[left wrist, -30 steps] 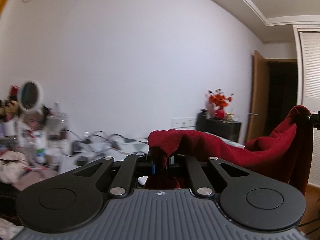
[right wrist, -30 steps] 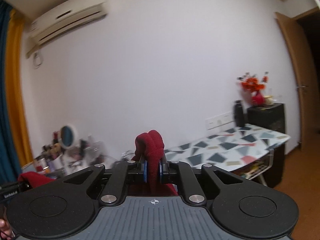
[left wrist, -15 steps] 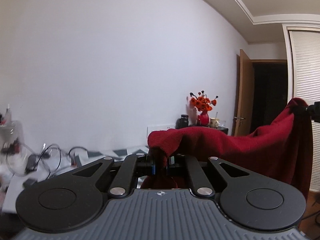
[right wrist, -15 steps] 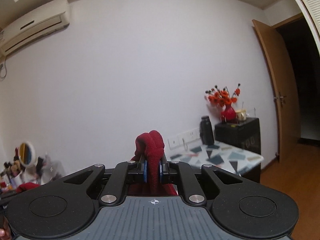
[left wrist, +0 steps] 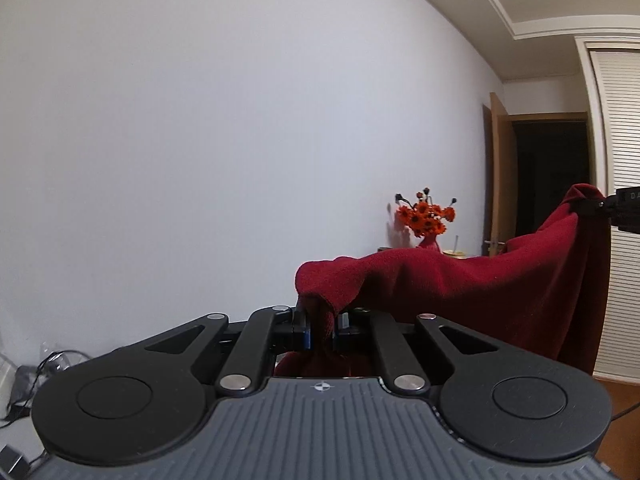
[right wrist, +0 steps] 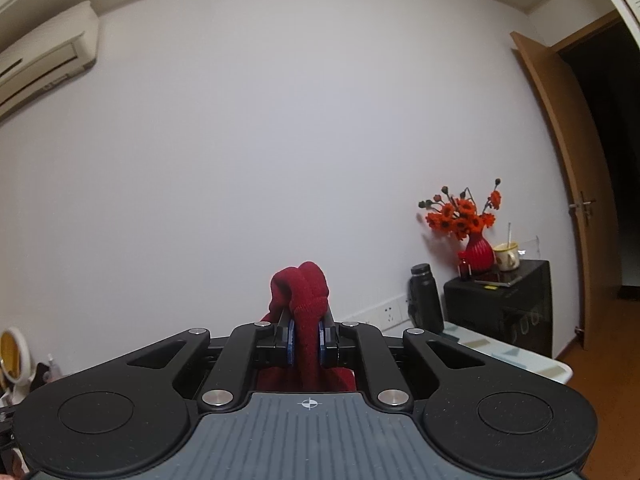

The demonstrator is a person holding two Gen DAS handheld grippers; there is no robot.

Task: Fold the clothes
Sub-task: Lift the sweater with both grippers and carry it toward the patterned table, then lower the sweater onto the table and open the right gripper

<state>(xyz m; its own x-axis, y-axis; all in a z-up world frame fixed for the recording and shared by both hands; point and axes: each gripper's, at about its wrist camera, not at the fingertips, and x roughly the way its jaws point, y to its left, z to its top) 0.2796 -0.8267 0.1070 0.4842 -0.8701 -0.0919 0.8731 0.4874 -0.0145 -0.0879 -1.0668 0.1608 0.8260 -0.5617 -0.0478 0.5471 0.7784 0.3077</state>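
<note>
A dark red knitted garment (left wrist: 460, 284) hangs in the air, stretched between both grippers. My left gripper (left wrist: 320, 326) is shut on one bunched edge of it. From there the cloth runs right and up to the other gripper's tip (left wrist: 616, 206) at the right edge of the left wrist view, then drapes down. In the right wrist view my right gripper (right wrist: 307, 338) is shut on a thick fold of the same red garment (right wrist: 302, 292), which bulges above the blue pads. Both views point at the white wall, well above the table.
A patterned table (right wrist: 500, 352) shows low on the right. A black cabinet (right wrist: 500, 308) carries a red vase of orange flowers (right wrist: 464, 216) and a mug. A black bottle (right wrist: 426, 300) stands beside it. Cables (left wrist: 48, 364) lie lower left. An open wooden door (right wrist: 568, 184) is on the right.
Both grippers have risen and tilted upward with the garment still held. The cluttered table and mirror have dropped out of the left view, and more wall and ceiling now fill both views.
</note>
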